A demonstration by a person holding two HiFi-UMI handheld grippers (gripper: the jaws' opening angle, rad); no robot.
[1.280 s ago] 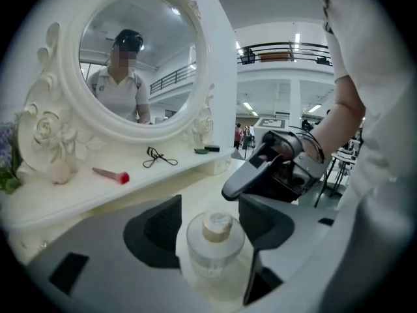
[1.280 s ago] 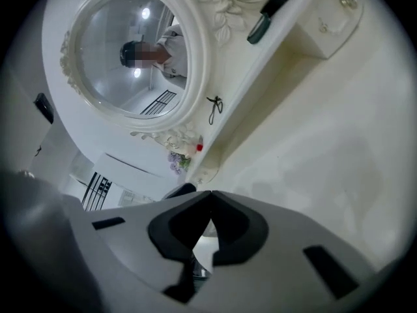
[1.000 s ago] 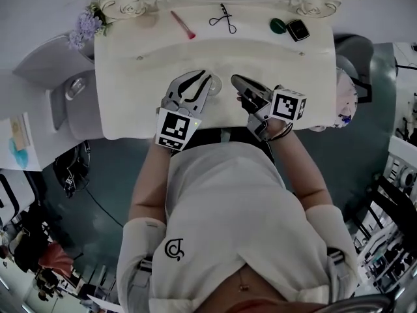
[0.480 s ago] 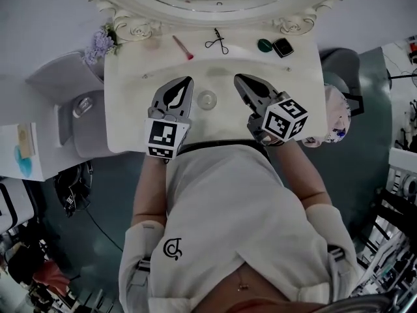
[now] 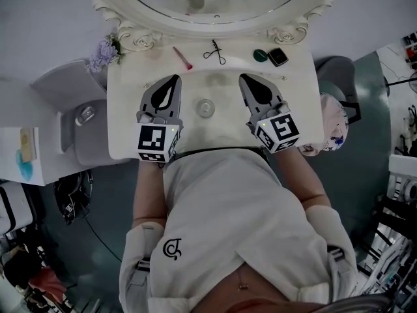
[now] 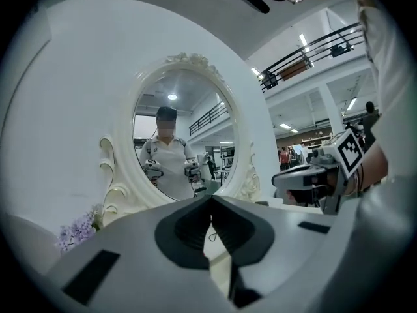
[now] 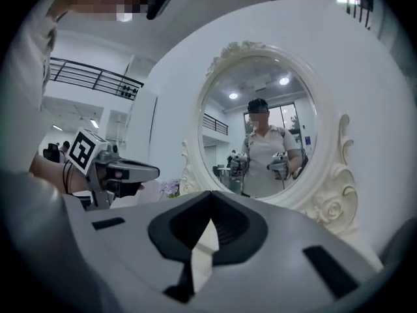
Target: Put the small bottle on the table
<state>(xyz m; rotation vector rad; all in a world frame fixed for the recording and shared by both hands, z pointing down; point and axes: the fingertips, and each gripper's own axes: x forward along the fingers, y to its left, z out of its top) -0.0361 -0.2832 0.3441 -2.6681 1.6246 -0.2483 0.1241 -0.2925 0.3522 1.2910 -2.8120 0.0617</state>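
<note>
- Left gripper (image 5: 174, 80) and right gripper (image 5: 244, 79) hover over the table (image 5: 296, 90), jaws closed and empty.
- The bottle (image 5: 205, 107) stands on the table between them, untouched.
- It looks clear, light, likely slippery and breakable, so grip its sides.
- Beyond lie a brush (image 5: 182, 58) and scissors (image 5: 215, 51).

dim, even overhead lighting; ceiling lamps (image 7: 284, 81) glare in reflection; gripper views show fisheye distortion, dark vignetted corners.

Mirror (image 5: 215, 2) cut by top edge — dark items (image 5: 278, 57) unidentifiable.
</note>
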